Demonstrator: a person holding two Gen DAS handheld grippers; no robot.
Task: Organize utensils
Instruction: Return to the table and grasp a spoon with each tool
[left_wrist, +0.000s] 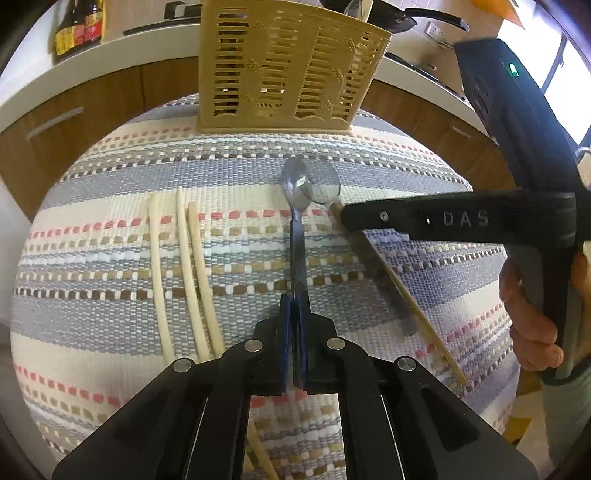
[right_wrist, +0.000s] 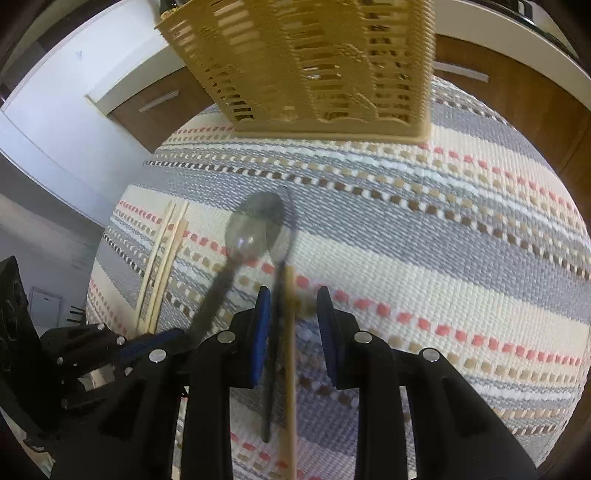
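My left tool (left_wrist: 294, 317) is clamped tight on the handle of a metal spoon (left_wrist: 298, 221), its blue pads pressed flat against the stem; the spoon's bowl points away from me toward the slotted beige utensil holder (left_wrist: 288, 70). My right tool (right_wrist: 293, 317) stands partly open, and a single wooden chopstick (right_wrist: 290, 362) runs up between its pads. I cannot tell whether the pads touch it. In the left view that tool's black finger (left_wrist: 443, 221) reaches in from the right, its tip just beside the spoon's bowl. A person's hand (left_wrist: 532, 314) grips the tool's handle at the edge.

Left of the spoon, three pale chopsticks (left_wrist: 184, 273) lie side by side on the striped woven mat (left_wrist: 110, 229) covering the desk. The holder stands upright at the mat's far edge. Beyond it are brown cabinet fronts (left_wrist: 74, 125), with sauce bottles (left_wrist: 77, 26) on the white counter above.
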